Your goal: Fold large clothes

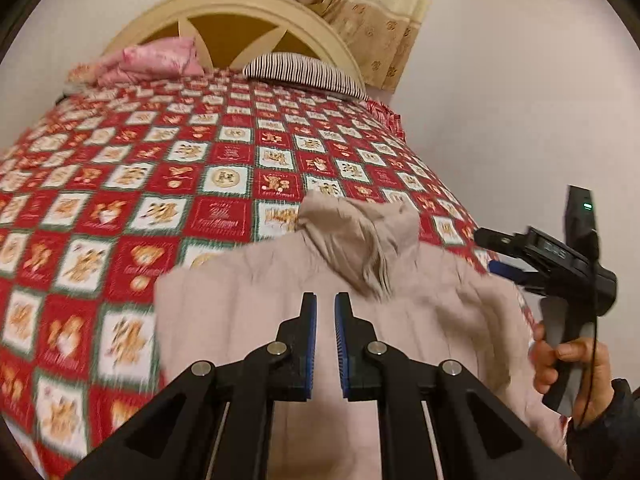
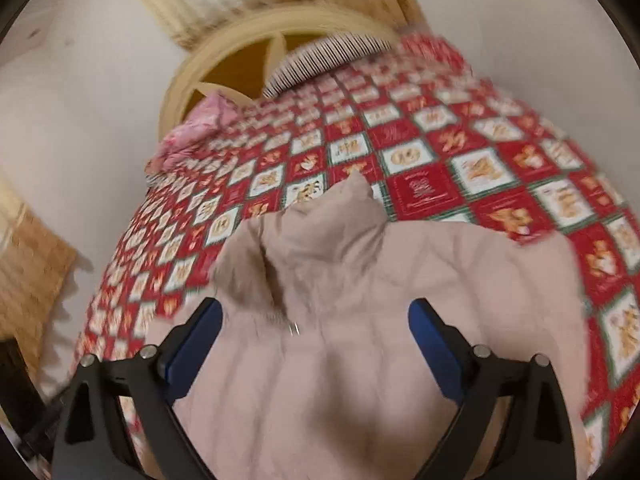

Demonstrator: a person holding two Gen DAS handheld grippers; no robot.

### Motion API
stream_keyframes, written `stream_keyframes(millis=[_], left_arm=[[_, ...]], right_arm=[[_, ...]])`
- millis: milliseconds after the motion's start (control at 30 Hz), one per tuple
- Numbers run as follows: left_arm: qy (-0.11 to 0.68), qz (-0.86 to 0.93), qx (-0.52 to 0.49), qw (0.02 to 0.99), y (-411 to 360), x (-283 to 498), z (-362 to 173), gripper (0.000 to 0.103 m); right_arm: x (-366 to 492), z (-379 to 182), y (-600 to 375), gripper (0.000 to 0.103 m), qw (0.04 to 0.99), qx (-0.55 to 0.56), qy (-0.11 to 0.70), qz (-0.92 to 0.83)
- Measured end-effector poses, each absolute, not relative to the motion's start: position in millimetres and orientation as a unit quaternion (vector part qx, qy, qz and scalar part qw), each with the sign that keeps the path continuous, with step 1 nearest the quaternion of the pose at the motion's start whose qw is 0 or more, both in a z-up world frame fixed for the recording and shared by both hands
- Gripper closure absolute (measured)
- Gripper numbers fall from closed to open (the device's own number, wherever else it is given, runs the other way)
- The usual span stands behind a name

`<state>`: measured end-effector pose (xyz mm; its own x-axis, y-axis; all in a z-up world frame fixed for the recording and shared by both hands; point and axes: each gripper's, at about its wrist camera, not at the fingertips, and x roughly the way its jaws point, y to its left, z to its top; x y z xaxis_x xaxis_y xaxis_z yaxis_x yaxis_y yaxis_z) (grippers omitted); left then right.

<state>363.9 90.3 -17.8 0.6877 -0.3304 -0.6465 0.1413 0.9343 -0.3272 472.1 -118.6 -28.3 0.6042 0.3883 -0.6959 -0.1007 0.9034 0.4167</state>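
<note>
A pale beige hooded jacket (image 1: 420, 320) lies spread on the bed, its crumpled hood (image 1: 352, 236) pointing toward the headboard. My left gripper (image 1: 325, 308) hovers over the jacket's body, its blue-padded jaws shut to a narrow slit with nothing between them. At the jacket's right side a hand (image 1: 568, 364) holds my right gripper (image 1: 486, 252). In the right wrist view the right gripper (image 2: 316, 312) stands wide open above the jacket (image 2: 360, 272), just below the hood (image 2: 320, 232), with no fabric between its pads. Both views are blurred.
A red and white chequered quilt (image 1: 160, 200) covers the bed. A pink pillow (image 1: 152, 60) and a striped pillow (image 1: 300, 70) lie against the cream arched headboard (image 1: 240, 12). A beige curtain (image 1: 380, 8) hangs behind. White walls flank the bed.
</note>
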Motion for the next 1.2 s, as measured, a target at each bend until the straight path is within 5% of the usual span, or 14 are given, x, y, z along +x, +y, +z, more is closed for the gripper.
stream_keyframes(millis=[67,133,167,433,500,567,633,933,1000,1200], left_arm=[[0.383,-0.149,-0.145,0.9,93,396,-22,0.075],[0.388,-0.169,-0.169,0.89,96,416,-27,0.016],[0.388,-0.177,-0.18,0.887,98,423,-29,0.011],[0.408,-0.123,-0.192,0.884,96,477,-40,0.011],[0.42,-0.127,-0.179,0.88,87,488,-40,0.011],[0.435,-0.121,-0.157,0.879,76,501,-39,0.011],[0.441,-0.118,-0.153,0.877,69,512,-40,0.011],[0.471,-0.117,-0.134,0.864,39,514,-63,0.011],[0.478,-0.116,-0.14,0.86,37,508,-73,0.011],[0.477,-0.093,-0.156,0.86,51,486,-84,0.011]], right_arm=[[511,-34,-109,0.006,0.864,0.178,0.454,0.125],[545,-43,-103,0.006,0.86,0.177,0.47,0.087],[556,-47,-101,0.006,0.859,0.177,0.473,0.076],[620,-85,-76,0.011,0.834,0.104,0.541,0.028],[617,-91,-75,0.03,0.829,0.077,0.553,0.028],[607,-93,-79,0.073,0.828,0.056,0.556,0.044],[595,-91,-88,0.086,0.83,0.036,0.553,0.057],[515,-95,-170,0.092,0.854,0.033,0.518,0.048],[509,-113,-183,0.103,0.855,0.058,0.514,0.042],[492,-126,-168,0.103,0.9,-0.001,0.436,0.014]])
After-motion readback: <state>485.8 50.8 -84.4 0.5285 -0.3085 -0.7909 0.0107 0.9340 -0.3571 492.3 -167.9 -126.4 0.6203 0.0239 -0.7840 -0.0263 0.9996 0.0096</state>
